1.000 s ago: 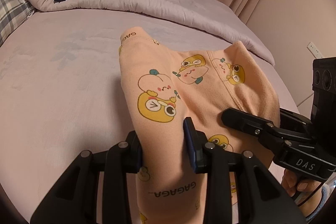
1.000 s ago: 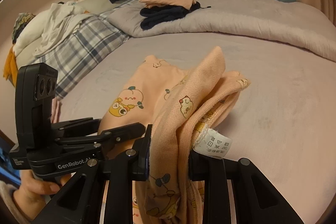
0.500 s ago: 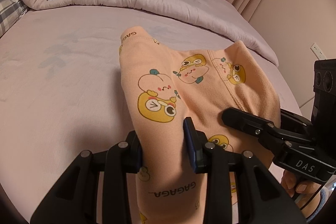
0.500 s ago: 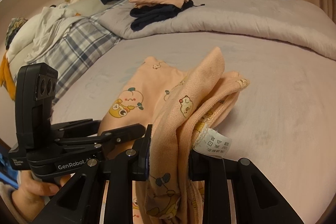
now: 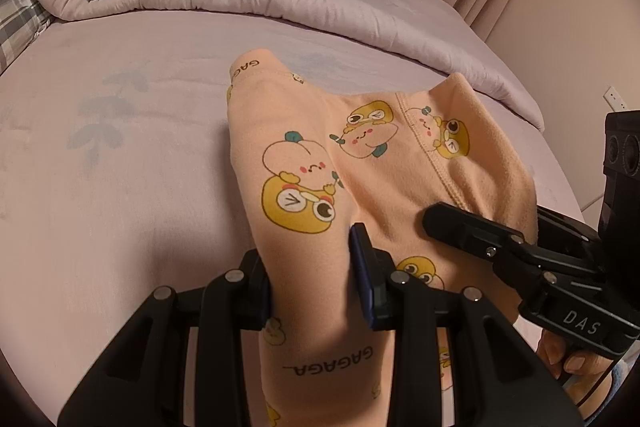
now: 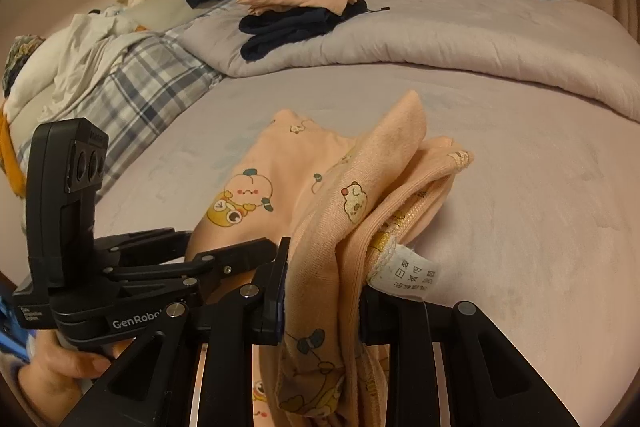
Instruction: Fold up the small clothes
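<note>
Gripping the peach printed garment (image 5: 360, 163) at its two near corners, both tools carry it just above the lilac bed sheet (image 5: 120, 187), with its far edge already resting on the sheet. To the garment's left, the left gripper (image 5: 310, 279) is clenched on a single smooth fold of cloth, and a slip there would drop that corner and skew the fold line. To the garment's right, the right gripper (image 6: 322, 291) is clamped on a thick bunch of layers with the care label (image 6: 406, 275) poking out; judging by that bulk, an inner layer could slide free or stay crumpled once laid down. Uneven lowering of the two sides would leave a crooked hem. Beyond the garment, the folded pile (image 6: 300, 7) on the quilt (image 6: 480, 39) sits well apart, so no snag threatens there.
</note>
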Tool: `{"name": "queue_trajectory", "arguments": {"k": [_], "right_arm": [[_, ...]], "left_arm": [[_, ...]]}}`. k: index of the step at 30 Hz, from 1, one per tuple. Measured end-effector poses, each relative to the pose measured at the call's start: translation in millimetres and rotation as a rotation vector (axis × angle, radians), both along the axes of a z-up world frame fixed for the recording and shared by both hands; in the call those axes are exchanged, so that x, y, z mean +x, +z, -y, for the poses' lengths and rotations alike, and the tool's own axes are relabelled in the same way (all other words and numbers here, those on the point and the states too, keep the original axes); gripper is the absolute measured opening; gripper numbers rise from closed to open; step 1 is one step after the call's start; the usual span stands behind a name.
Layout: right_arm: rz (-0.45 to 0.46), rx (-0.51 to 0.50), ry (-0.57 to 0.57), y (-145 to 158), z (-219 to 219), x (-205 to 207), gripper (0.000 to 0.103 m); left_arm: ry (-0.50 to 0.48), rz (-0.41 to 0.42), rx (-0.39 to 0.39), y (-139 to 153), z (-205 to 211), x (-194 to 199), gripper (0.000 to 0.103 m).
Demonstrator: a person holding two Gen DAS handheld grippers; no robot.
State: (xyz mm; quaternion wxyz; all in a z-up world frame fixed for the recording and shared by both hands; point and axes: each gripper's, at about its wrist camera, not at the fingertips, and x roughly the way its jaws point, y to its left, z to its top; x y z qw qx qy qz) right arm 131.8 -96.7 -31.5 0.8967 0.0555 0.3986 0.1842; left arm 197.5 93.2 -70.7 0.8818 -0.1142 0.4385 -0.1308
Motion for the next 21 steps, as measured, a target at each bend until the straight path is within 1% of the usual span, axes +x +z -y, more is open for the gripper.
{"name": "queue_trajectory", "arguments": {"k": [9, 14, 17, 21], "right_arm": [[-0.034, 0.003, -0.003, -10.8, 1.2, 13.5, 0.028], [-0.093, 0.033, -0.019, -25.0, 6.2, 25.4, 0.028], [-0.139, 0.045, -0.042, -36.4, 11.5, 32.1, 0.028], [-0.169, 0.083, -0.064, -44.5, 21.4, 33.2, 0.028]], "left_arm": [[0.004, -0.037, 0.014, -13.7, -0.6, 13.3, 0.033], [0.008, -0.076, 0.027, -27.1, -0.5, 22.1, 0.034], [0.010, -0.097, 0.042, -37.0, -2.4, 25.3, 0.037], [0.006, -0.096, 0.035, -38.0, -5.0, 25.2, 0.038]]}}
